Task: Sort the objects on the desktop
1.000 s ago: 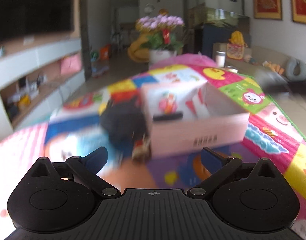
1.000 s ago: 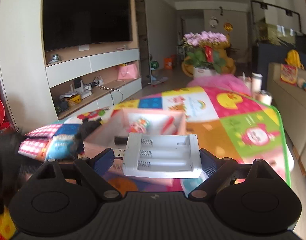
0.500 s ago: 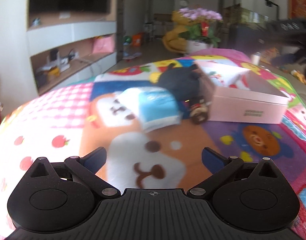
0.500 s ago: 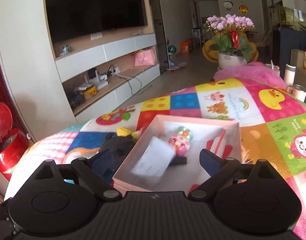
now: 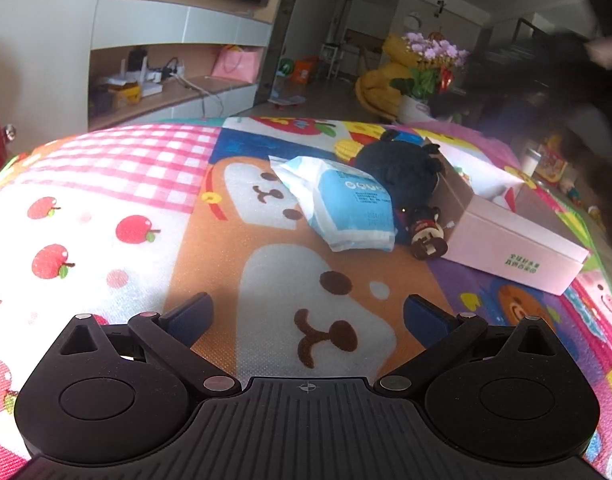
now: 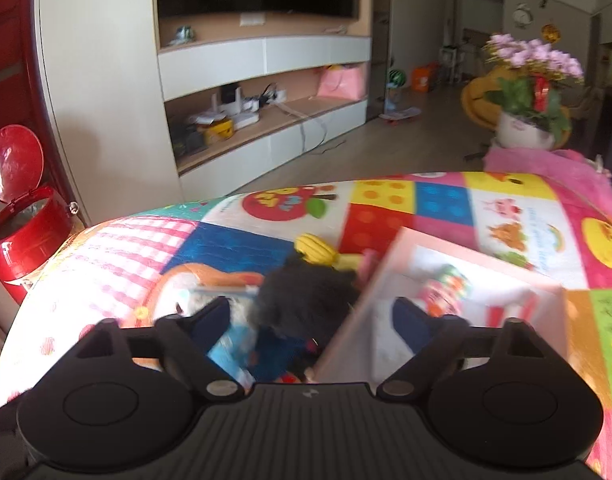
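Left gripper: your fingers are spread wide with nothing between them, low over the patterned mat, well short of the clutter.

Right gripper: also spread and empty; it hangs above the seam where the black plush toy meets the pink box. That view is smeared, so small detail there is unreliable.

Things left to sort: the blue-and-white tissue pack lies on the mat touching the black plush toy, and a small dark wheeled toy sits against the wall of the pink box. The box already holds several items.

Risk, crowding: these pieces touch one another, so closing on one will likely drag or tip its neighbour.

Risk, soft goods: the pack and plush should squash; a shallow pinch may slip off.

Risk, box: it looks light, and a nudge from either finger could slide it across the mat.

Risk, your two tools: both point at the same cluster and may collide.

Writing: green characters on the box end and print on the pack's blue panel, both too small to read.
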The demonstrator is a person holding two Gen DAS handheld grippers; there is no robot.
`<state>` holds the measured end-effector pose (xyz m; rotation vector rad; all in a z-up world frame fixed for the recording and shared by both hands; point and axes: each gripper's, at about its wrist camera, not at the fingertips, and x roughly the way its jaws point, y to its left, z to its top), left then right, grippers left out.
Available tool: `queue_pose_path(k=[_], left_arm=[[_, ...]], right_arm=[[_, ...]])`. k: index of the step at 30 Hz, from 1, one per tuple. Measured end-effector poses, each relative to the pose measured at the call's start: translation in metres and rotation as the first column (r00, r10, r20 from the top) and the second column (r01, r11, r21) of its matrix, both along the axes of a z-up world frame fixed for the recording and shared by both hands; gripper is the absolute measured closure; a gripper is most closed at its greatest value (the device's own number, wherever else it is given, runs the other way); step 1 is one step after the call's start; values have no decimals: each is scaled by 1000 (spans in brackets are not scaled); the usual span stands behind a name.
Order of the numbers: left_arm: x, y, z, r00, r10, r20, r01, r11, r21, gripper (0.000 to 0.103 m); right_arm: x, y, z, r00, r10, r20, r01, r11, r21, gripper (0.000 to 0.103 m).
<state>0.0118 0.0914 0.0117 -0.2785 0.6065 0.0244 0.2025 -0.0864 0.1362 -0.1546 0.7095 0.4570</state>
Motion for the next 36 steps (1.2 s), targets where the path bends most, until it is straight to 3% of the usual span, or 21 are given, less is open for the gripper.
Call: queue_pose_path(k=[2, 7, 10, 14, 19, 24, 29, 33, 36], left_arm=[[-1, 1, 0, 1000, 1, 6, -1, 1000, -15, 0], [-3, 6, 0, 1000, 5, 18, -4, 999, -46, 0], [-3, 7, 0, 1000, 6, 22, -5, 998, -58, 0], [-4, 8, -1, 1000, 7, 26, -5, 998, -70, 0], [-5, 10, 0, 1000, 4, 30, -1, 996, -84, 0], [-6, 7, 2, 998, -53, 23, 54, 995, -81, 0], [-15, -6, 4, 989, -146, -20, 146, 989, 1, 0], [-24, -18, 4, 980, -191, -47, 194, 980, 51, 0], [-26, -27, 3, 975, -216, -59, 219, 974, 56, 0]], right_arm=[[32, 16, 1, 999, -20, -36, 19, 1000, -17, 32], [117, 54, -29, 988, -111, -112, 87, 976, -200, 34], [142, 64, -55, 981, -158, -112, 118, 946, -302, 34], [148, 65, -67, 972, -147, -184, 87, 950, -300, 45], [120, 69, -72, 969, -96, -229, 16, 944, -328, 57], [68, 69, -68, 951, 32, -308, -120, 955, -271, 57], [2, 66, -64, 928, 164, -334, -256, 933, -254, 57], [-39, 38, -56, 947, 188, -261, -260, 926, -275, 57], [-58, 5, -45, 964, 153, -217, -206, 945, -252, 57]])
